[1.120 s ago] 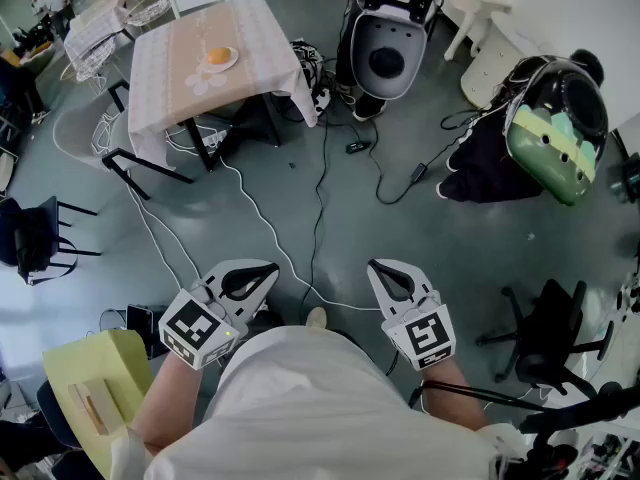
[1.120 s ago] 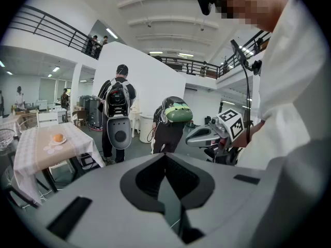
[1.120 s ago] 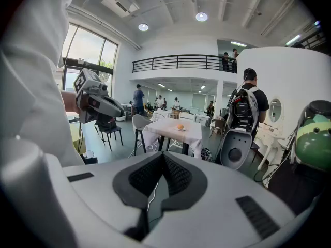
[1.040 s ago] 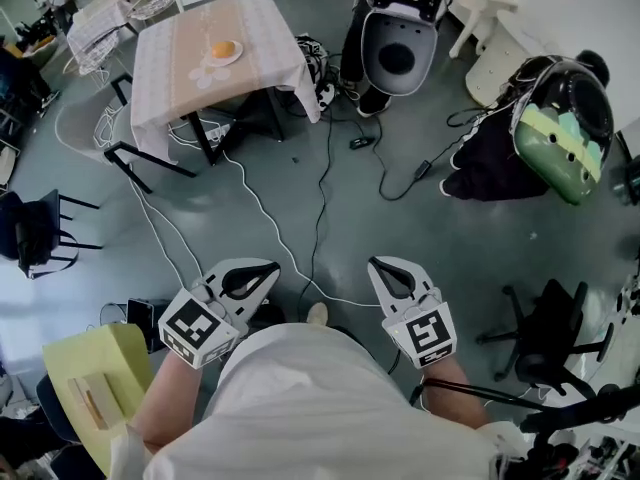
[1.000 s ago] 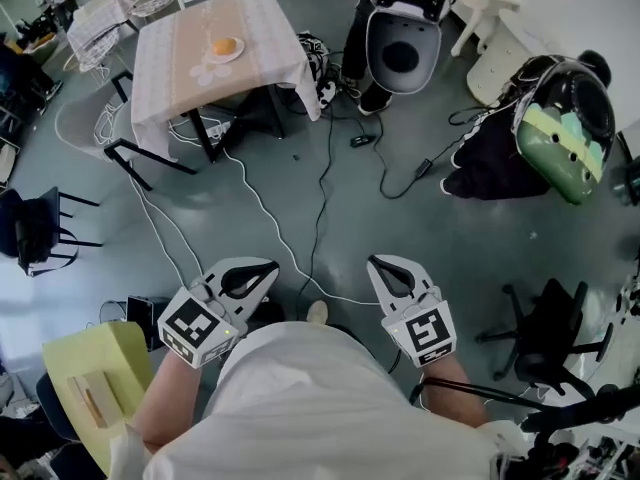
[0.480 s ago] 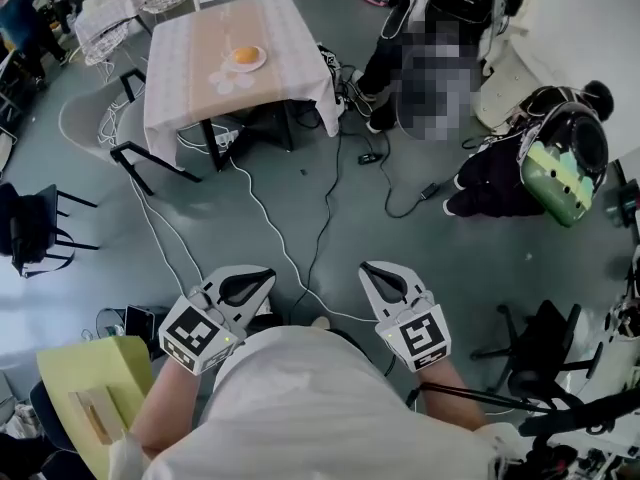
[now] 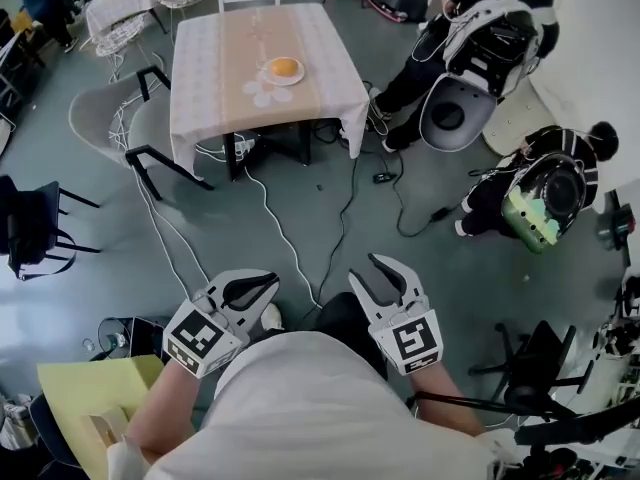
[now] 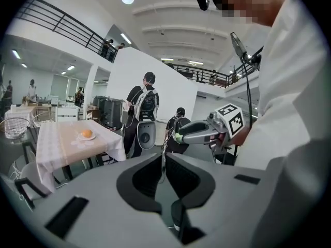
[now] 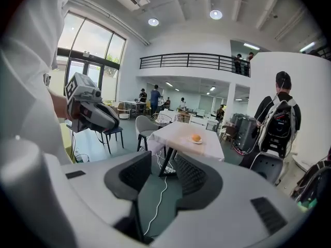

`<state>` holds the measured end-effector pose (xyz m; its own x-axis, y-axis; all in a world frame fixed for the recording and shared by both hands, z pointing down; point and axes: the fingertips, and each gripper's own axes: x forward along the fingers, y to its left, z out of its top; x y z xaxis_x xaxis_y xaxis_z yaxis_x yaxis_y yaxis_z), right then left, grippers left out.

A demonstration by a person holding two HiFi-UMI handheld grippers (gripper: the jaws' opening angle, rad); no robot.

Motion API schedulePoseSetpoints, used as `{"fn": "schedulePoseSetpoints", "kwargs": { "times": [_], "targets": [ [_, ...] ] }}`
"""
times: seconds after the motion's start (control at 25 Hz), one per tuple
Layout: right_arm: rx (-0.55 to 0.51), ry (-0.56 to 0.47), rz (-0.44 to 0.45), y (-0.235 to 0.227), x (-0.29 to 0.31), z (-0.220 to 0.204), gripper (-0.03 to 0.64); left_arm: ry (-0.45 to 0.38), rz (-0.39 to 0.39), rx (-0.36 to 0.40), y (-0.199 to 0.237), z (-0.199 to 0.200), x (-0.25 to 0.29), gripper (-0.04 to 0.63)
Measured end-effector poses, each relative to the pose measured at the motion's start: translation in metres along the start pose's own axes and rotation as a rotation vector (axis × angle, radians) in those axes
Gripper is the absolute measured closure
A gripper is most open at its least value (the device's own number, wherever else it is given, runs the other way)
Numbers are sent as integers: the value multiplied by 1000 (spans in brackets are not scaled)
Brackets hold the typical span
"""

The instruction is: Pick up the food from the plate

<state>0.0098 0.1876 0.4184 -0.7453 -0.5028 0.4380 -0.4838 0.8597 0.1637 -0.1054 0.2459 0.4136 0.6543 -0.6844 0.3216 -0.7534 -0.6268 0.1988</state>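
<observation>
Approach | left hand-held gripper (image 7: 262, 286) jaws together, empty | right hand-held gripper (image 7: 366, 268) jaws opening, nothing between them, likely readying for the grab | both carried low by the body, well apart from the worktop (image 7: 325, 63) | plate (image 7: 298, 76) near the worktop's middle holds one round orange food (image 7: 285, 67), untouched
</observation>
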Motion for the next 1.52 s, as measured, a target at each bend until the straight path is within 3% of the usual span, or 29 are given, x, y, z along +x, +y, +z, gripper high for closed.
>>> {"fn": "schedulePoseSetpoints", "kwargs": {
  "times": [0.12,0.28,0.48,0.68,0.88,1.04,1.24,1.52],
  "targets": [
    [-30,22,21,-4,16,6,465,-14,13,-22,20,1,3,563],
    [22,30,57,-42,36,-1,465,-26,31,-27,49,16,33,520],
    [-4,6,147,-78,85,16,465,-11,102,-43,103,37,67,485],
    [-44,-38,193,-142,127,30,465,21,171,2,160,71,120,468],
    [-26,-68,227,-191,146,30,465,42,224,-47,206,89,159,445],
    [33,-63,200,-225,151,13,466,95,252,-3,232,90,191,412],
    [40,-36,174,-236,154,4,466,163,267,7,278,78,212,386],
    [92,39,46,-263,190,13,466,250,244,83,397,69,248,354]
  ]
}}
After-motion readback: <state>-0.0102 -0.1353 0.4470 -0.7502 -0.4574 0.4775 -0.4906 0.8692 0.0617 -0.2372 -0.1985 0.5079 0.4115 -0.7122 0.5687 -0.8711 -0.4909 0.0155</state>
